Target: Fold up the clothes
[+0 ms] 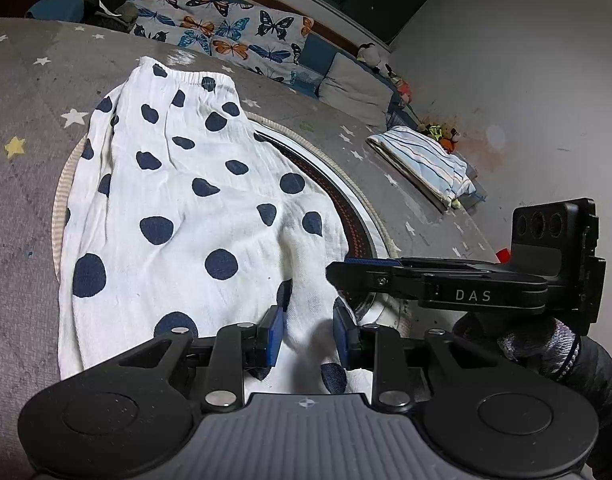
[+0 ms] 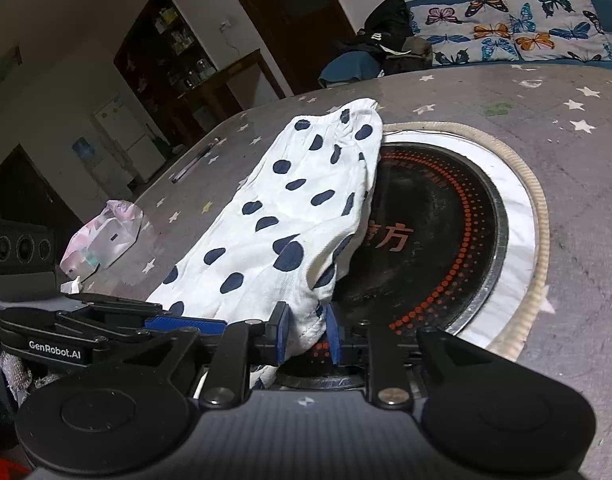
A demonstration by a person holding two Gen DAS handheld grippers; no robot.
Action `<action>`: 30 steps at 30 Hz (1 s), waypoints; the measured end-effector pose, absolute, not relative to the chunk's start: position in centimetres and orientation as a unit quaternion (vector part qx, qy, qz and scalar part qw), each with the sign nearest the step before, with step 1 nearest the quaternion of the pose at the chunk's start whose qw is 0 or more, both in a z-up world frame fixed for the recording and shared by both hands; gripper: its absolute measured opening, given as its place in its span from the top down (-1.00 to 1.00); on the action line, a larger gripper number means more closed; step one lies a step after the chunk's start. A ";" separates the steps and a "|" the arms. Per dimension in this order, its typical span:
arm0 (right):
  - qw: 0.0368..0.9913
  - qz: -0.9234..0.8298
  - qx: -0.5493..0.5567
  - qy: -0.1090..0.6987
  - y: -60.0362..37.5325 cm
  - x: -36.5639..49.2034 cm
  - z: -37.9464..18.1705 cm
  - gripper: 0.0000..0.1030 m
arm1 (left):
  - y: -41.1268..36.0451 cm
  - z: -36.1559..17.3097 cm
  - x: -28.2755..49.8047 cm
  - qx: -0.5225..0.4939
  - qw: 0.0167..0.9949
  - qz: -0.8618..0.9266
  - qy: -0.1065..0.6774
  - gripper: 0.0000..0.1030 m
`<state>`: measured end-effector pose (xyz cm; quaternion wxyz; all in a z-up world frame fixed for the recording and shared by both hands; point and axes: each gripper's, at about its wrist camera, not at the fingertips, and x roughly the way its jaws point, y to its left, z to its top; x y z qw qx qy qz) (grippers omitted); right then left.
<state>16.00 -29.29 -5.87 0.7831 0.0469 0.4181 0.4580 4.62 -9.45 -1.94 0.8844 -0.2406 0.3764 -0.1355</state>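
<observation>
Fabric of white cotton pants w/ navy dots (image 1: 178, 200) clamped in left gripper (image 1: 307, 336) and right gripper (image 2: 307, 334) at 6 o'clock, draped over grey star-print tabletop (image 1: 22, 128); keep both hems level, lay flat.

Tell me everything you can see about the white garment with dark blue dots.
The white garment looks like thin, wrinkled cotton with irregular navy dots and a gathered elastic waistband at its far end. It lies stretched over the grey star-patterned table cover, partly covering the round black cooktop. Its near end sits between the pads of the left hand-held gripper and the right hand-held gripper.
</observation>
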 end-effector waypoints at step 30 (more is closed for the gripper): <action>0.825 0.445 -0.078 0.339 -27.0 12.9 -1.7 0.83 | -7.9 -0.1 5.2 -0.207 0.905 -0.102 0.358 0.28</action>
